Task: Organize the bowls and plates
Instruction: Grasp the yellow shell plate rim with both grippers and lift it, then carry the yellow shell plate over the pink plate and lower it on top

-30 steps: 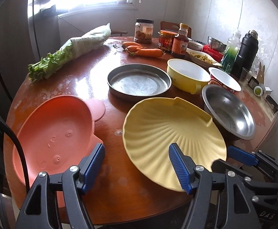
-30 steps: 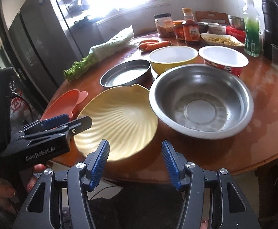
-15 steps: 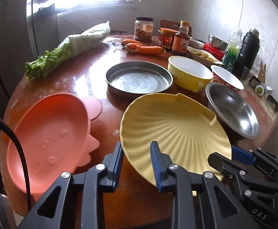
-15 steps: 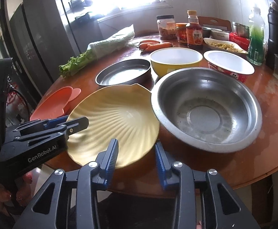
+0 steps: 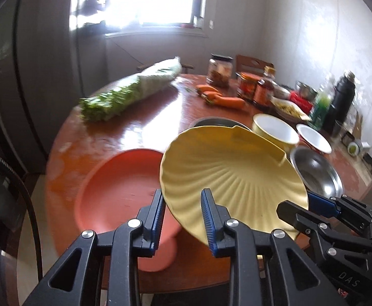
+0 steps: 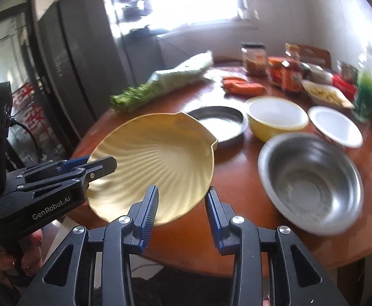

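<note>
Two grippers are working over the round wooden counter (image 5: 145, 117), the largest thing here, which is carrying vegetables, jars and the dishes. Next in size, the yellow shell plate (image 5: 231, 178) is hanging tilted above the counter's near edge, its low rim toward the person and its notched far rim raised. It is overlapping the orange plate (image 5: 114, 193), which is lying flat on the counter to its left and partly beneath it. To the right, the steel bowl (image 6: 310, 183) is sitting well clear of the lifted plate, with the steel pan (image 6: 219, 122), the yellow bowl (image 6: 277, 117) and the white bowl (image 6: 336, 126) lying farther back.

The left gripper (image 5: 183, 219) is pinching the shell plate's near-left rim, jaws closed on it edge-on. The right gripper (image 6: 182, 211) is straddling the near-right rim; its jaws are looking fairly wide, and whether they are actually clamping I cannot tell.

The move probably turns on this: the orange plate is lying left of and below the shell plate, on the left gripper's side, so stacking would mean carrying leftward and levelling the tilt before lowering.
</note>
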Demonstrator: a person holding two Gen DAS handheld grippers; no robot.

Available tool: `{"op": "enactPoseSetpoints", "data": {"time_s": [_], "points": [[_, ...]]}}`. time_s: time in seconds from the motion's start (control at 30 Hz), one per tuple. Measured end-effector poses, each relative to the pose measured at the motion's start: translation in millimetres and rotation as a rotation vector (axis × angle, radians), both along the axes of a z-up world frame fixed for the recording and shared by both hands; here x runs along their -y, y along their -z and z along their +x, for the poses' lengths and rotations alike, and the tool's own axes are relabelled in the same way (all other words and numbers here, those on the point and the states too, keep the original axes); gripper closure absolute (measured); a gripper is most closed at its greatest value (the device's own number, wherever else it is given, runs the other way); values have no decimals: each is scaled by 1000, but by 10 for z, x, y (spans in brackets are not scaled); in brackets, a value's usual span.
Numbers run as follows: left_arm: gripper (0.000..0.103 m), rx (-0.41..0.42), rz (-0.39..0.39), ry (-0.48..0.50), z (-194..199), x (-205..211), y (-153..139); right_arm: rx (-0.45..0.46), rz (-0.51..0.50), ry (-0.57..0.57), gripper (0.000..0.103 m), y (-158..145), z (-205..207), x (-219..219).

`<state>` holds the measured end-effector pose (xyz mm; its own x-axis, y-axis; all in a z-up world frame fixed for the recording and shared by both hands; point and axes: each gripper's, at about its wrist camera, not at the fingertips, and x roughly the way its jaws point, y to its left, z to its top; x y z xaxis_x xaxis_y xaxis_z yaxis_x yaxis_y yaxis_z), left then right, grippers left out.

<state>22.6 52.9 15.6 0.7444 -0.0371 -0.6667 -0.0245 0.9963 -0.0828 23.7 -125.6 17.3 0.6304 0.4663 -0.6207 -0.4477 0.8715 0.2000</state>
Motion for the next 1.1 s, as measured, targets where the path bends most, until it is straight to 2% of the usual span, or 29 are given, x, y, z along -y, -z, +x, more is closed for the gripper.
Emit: {"op": "enactPoseSetpoints", "data": {"time_s": [0.2, 0.53, 0.87, 1.1], "points": [[74, 25, 4, -87, -90, -345, -85, 51, -16, -75, 64, -155, 69, -414], [74, 4, 1, -155, 4, -728, 16, 45, -40, -151, 63, -123, 126, -869], [74, -28, 2, -168, 115, -771, 184, 20, -75, -148, 63, 27, 206, -989], [74, -28, 0, -167, 37, -780, 200, 15, -117, -177, 62, 89, 446, -1104]]}}
